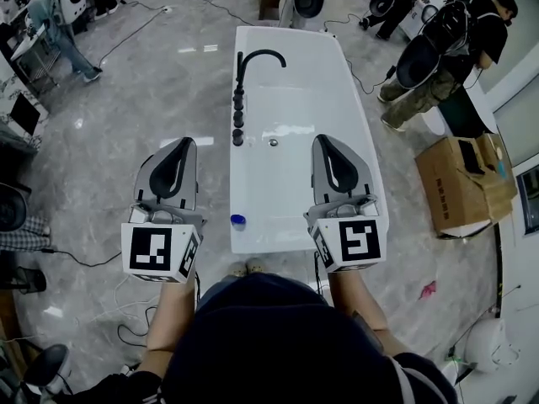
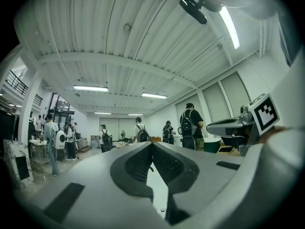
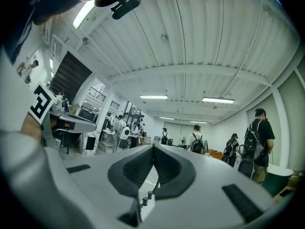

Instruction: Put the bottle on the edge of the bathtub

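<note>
Along the bathtub's (image 1: 278, 241) left rim stand a black faucet (image 1: 257, 57) and knobs (image 1: 238, 116); a cardboard box (image 1: 463, 179) sits at right. The bottle (image 1: 238, 221) stands upright on the rim's near-left corner, cap up. The left gripper (image 1: 186, 142) and right gripper (image 1: 325, 140) hover with jaws closed and empty.

Head view steeply down over bathtub (image 1: 286, 99); both gripper views level, forward.
</note>
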